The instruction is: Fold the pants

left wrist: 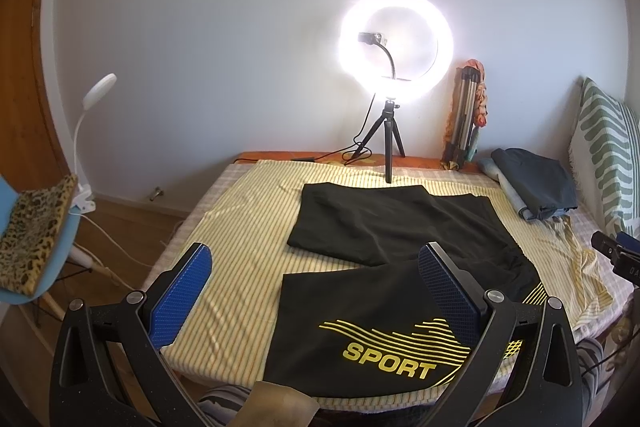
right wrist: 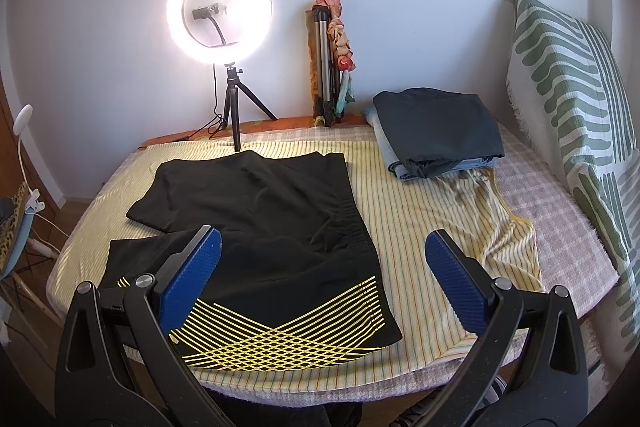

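Black pants [left wrist: 384,227] with yellow wave lines and the word SPORT lie spread flat on the striped cloth, legs apart and pointing left; they also show in the right wrist view [right wrist: 264,211]. My left gripper [left wrist: 316,287] is open and empty, held above the near leg with the SPORT print. My right gripper [right wrist: 324,271] is open and empty, held above the waistband end of the pants, its left finger over the fabric and its right finger [right wrist: 456,279] over the bare cloth.
A yellow-striped cloth [right wrist: 420,211] covers the table. A lit ring light on a tripod [right wrist: 220,19] stands at the back. A stack of folded clothes [right wrist: 436,135] lies at the back right, near a folded tripod [right wrist: 324,63]. A patterned cushion [right wrist: 576,107] stands right. A chair [left wrist: 36,235] stands left.
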`<state>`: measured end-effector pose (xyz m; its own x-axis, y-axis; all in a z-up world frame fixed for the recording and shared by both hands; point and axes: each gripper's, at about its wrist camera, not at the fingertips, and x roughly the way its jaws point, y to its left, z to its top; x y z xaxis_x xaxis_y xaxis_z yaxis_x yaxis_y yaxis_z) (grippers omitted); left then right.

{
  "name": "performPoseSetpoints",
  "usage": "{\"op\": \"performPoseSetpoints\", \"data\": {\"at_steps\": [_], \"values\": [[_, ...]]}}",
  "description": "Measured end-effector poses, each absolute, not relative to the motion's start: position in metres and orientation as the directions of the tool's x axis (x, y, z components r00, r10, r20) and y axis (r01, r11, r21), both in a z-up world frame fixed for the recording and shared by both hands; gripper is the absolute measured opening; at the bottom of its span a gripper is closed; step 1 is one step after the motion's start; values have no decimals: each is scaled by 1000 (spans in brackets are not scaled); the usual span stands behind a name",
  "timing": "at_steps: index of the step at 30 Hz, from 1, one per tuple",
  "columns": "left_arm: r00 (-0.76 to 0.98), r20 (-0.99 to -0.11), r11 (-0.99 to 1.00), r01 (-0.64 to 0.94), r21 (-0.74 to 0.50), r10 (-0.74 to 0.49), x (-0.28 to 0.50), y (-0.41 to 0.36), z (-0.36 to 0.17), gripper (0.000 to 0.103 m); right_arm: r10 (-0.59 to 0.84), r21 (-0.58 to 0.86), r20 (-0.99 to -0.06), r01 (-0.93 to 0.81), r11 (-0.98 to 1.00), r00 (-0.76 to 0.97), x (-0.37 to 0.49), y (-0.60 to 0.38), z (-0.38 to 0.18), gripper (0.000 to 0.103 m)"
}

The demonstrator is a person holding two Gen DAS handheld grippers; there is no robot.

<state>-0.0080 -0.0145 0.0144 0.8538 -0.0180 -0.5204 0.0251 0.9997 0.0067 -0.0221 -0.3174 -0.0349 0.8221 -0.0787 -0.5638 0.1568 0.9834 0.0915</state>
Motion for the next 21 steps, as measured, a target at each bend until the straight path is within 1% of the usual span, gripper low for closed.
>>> {"op": "performPoseSetpoints", "data": {"at_steps": [7,14,18,21], "values": [[837,-548,1000,16,5,-11,-2,-2,5,103,-80,93,-572,162,982,817,-23,-321,-40,103],[815,-579,999,-5,45,30,3,20,-8,103,-76,81,-571,148,986,817,-27,-328,-42,103],[817,-575,998,-25,53,51,5,36,-12,103,-65,81,-567,135,988,821,-28,-332,-41,103],[819,-573,999,-15,28,28,7,45,-11,101,-59,71,-565,119,990,823,-30,-333,-41,103]]}}
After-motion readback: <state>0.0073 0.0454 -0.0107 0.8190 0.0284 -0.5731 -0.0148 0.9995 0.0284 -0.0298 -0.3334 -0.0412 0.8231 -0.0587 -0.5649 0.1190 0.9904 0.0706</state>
